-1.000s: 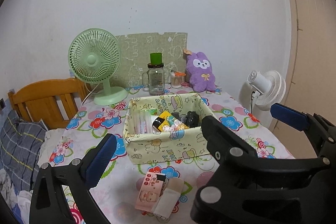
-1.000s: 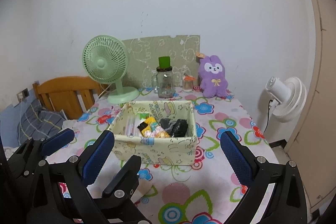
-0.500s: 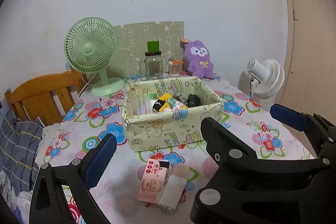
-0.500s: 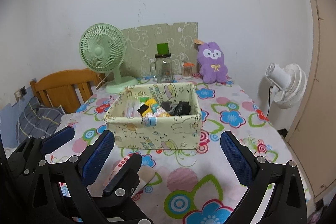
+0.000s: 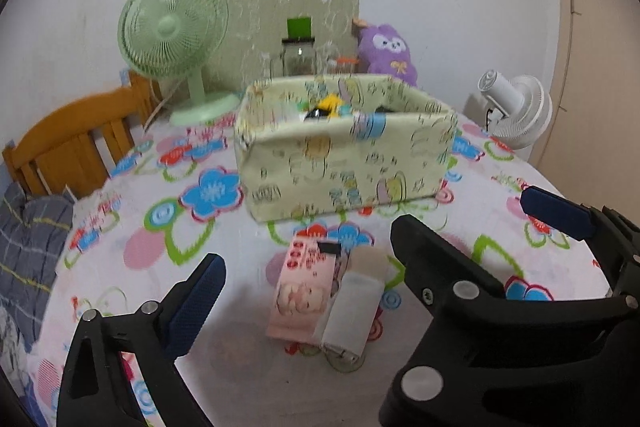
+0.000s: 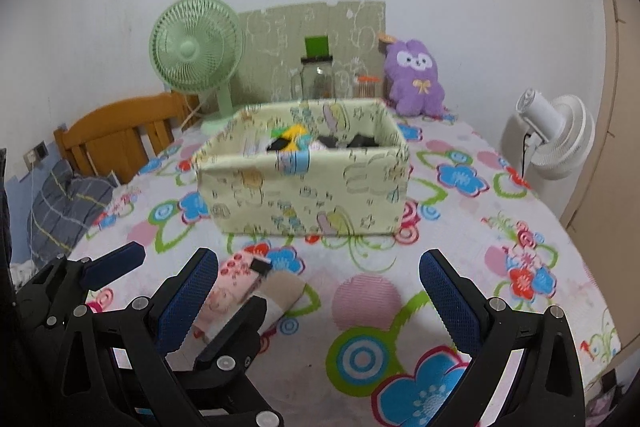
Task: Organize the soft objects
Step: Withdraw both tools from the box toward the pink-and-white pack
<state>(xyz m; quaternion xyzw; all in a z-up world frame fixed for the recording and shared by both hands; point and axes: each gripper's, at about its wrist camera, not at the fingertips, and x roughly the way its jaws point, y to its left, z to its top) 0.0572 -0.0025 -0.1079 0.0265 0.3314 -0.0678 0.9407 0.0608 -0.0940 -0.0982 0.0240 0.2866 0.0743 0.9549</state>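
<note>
A pink printed soft pack (image 5: 306,291) and a white-and-beige folded sock (image 5: 352,311) lie side by side on the flowered tablecloth (image 5: 160,259), in front of a pale green fabric box (image 5: 344,155) holding several small items. A purple plush rabbit (image 5: 386,53) sits by the wall behind the box. My left gripper (image 5: 320,301) is open just above the pack and sock; only its left pad (image 5: 196,301) shows, the other is behind the right gripper's black finger (image 5: 436,267). My right gripper (image 6: 318,301) is open, the pack (image 6: 232,287) near its left pad.
A green desk fan (image 5: 172,23), a glass jar with a green lid (image 5: 298,55) and a green board stand at the back wall. A wooden chair (image 5: 76,143) with plaid cloth (image 5: 24,247) is left, a white fan (image 5: 516,115) and door right.
Both grippers have dropped lower and moved forward toward the table. The box looks larger and closer, and the pack and sock sit higher between the left gripper's fingers.
</note>
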